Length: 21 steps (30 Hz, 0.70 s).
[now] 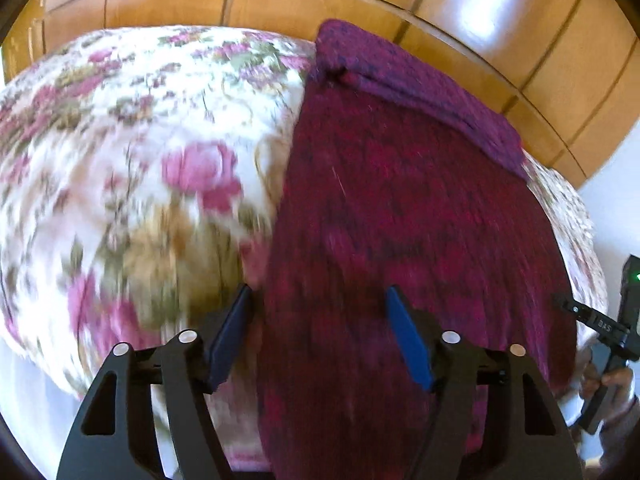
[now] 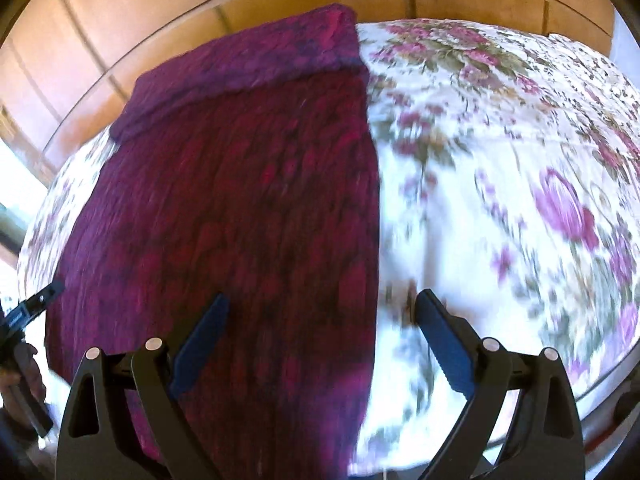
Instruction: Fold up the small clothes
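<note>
A: Where is the garment?

B: The dark red knitted garment lies flat on the floral bedspread, its far edge folded over at 12 o'clock.

A: Left gripper?

B: Fingers apart, straddling its left edge; contact unclear through blur.

A: Right gripper?

B: Fingers apart, astride the right edge.

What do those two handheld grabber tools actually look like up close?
Each gripper, left and right, has black plastic arms with triangular cut-outs, silver round pins at the joints, and two flat blue finger pads. A black cable runs beside the left one, and one body shows a small green light.
</note>
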Each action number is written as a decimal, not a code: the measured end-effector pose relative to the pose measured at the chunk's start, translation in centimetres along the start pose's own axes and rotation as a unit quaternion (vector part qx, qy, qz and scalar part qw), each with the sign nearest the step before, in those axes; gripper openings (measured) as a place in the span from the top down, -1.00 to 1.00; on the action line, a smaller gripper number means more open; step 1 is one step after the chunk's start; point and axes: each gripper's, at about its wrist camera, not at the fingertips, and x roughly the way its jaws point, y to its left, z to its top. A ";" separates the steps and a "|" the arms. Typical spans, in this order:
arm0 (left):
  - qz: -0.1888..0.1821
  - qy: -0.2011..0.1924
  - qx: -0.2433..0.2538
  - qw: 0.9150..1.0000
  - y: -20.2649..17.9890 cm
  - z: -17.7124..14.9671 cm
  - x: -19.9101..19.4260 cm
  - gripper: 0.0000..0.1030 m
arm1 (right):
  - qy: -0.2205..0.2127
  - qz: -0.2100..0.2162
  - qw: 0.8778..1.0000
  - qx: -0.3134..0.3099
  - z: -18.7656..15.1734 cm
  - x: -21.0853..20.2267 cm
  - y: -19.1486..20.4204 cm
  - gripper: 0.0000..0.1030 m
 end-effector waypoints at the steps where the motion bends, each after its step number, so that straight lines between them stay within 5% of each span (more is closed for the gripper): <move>1: -0.011 0.007 0.007 1.000 -0.1 -0.9 -0.5 -0.28 | 0.011 0.006 1.000 0.000 -0.8 -0.3 0.0 -0.78; 5: -0.025 0.034 0.020 0.999 -0.5 -3.0 -1.3 -0.01 | 0.038 0.020 0.999 0.003 -3.0 -1.1 -0.6 -0.33; 8: -0.043 0.044 0.020 0.998 -0.2 -3.3 -1.6 0.51 | 0.068 0.063 0.995 0.021 -4.0 -1.2 -1.0 0.19; 11: -0.070 0.037 0.023 0.997 -0.1 -2.6 -2.6 0.64 | 0.083 0.098 0.992 0.004 -3.9 -1.6 -0.3 0.53; 21: -0.196 -0.028 -0.032 0.980 0.0 3.3 -5.6 0.67 | 0.008 0.183 0.982 0.049 1.0 -4.3 -0.3 0.65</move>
